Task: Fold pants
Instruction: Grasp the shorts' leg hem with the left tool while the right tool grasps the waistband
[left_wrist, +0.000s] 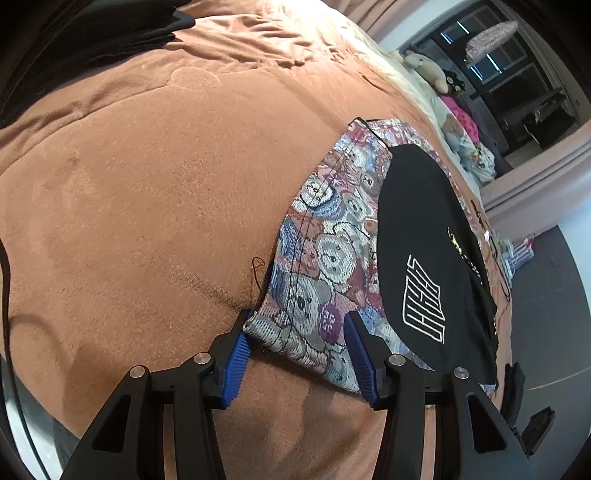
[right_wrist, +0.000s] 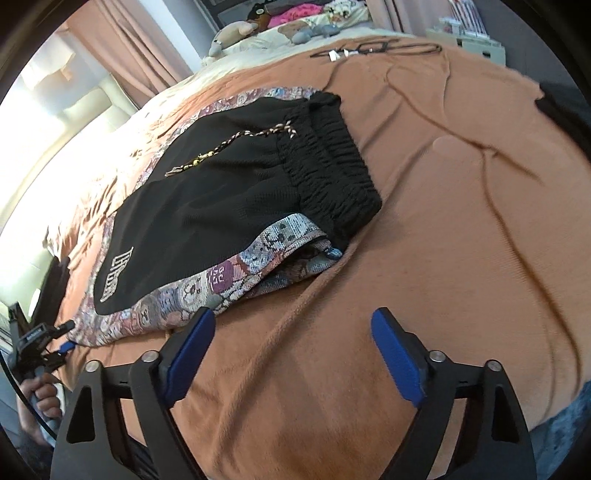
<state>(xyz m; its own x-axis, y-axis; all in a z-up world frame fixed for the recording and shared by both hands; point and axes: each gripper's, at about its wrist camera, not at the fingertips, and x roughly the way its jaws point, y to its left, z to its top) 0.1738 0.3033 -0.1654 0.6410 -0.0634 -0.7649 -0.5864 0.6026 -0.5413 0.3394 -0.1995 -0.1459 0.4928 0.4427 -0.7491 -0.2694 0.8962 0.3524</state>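
Observation:
The pants (left_wrist: 417, 240) are black shorts with bear-patterned side panels, lying folded in half on an orange-brown blanket (left_wrist: 147, 184). In the right wrist view the pants (right_wrist: 221, 206) show a black elastic waistband (right_wrist: 332, 166) and a braided drawstring. My left gripper (left_wrist: 299, 325) is open, its blue pads on either side of the patterned hem corner, low on the fabric. My right gripper (right_wrist: 291, 328) is open and empty above the blanket (right_wrist: 424, 240), just in front of the pants' patterned side edge. The left gripper also shows at the far left of the right wrist view (right_wrist: 64, 345).
Black clothing (left_wrist: 92, 33) lies at the blanket's far corner. Plush toys (right_wrist: 236, 35) and pink bedding sit at the head of the bed. Cables and glasses (right_wrist: 373, 48) lie on the blanket beyond the pants. The bed edge and grey floor (left_wrist: 546, 314) are to the right.

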